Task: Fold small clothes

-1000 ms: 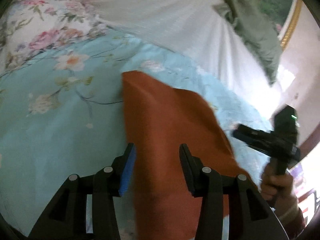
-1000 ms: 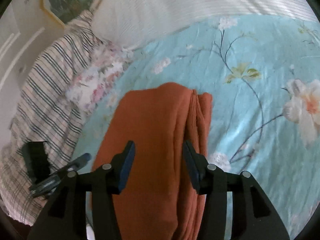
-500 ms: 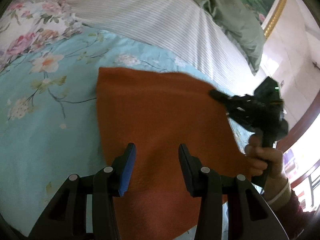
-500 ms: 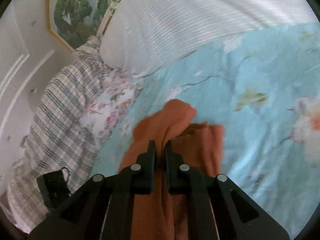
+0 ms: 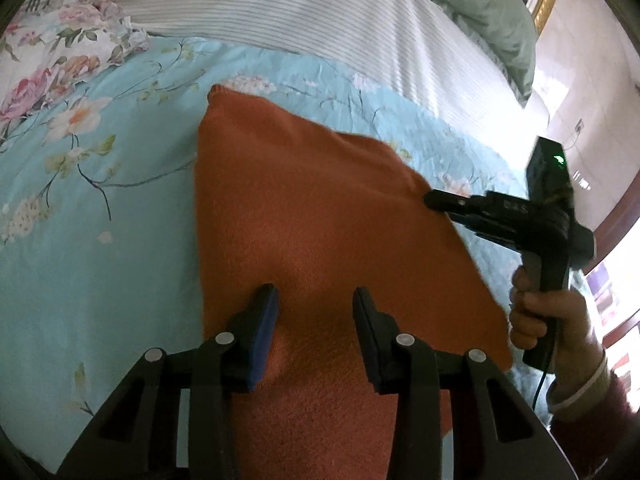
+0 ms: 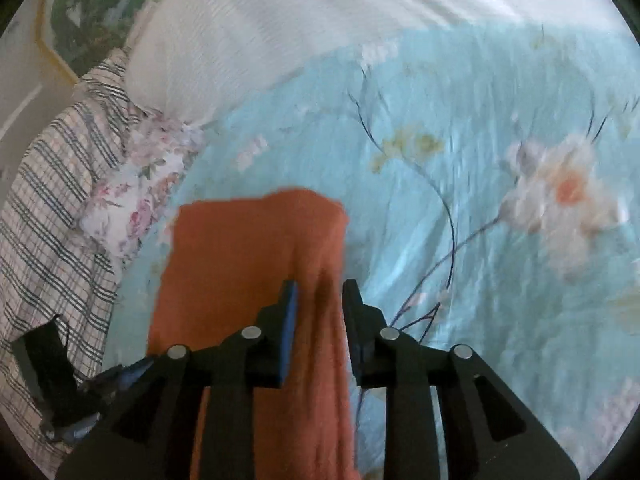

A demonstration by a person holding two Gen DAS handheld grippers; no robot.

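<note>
A rust-orange cloth (image 5: 312,216) lies spread on the light blue floral bedsheet (image 5: 80,208). My left gripper (image 5: 314,304) is open just above the cloth's near part, holding nothing. My right gripper (image 5: 434,200) shows at the right of the left wrist view, its tips at the cloth's right edge. In the right wrist view the cloth (image 6: 240,264) runs forward from my right gripper (image 6: 318,300), with a raised fold of its right edge between the partly parted fingers. This view is blurred by motion.
A white striped quilt (image 5: 320,12) and a green pillow (image 5: 480,8) lie beyond the cloth. A floral pillow (image 5: 52,48) is at the far left. A plaid blanket (image 6: 48,208) lies at the left of the right wrist view. A framed picture (image 6: 88,12) hangs behind.
My right gripper closed on the cloth's edge, pulled it rightward so the cloth spread out, and its fingers have now parted somewhat. My left gripper stayed open over the cloth.
</note>
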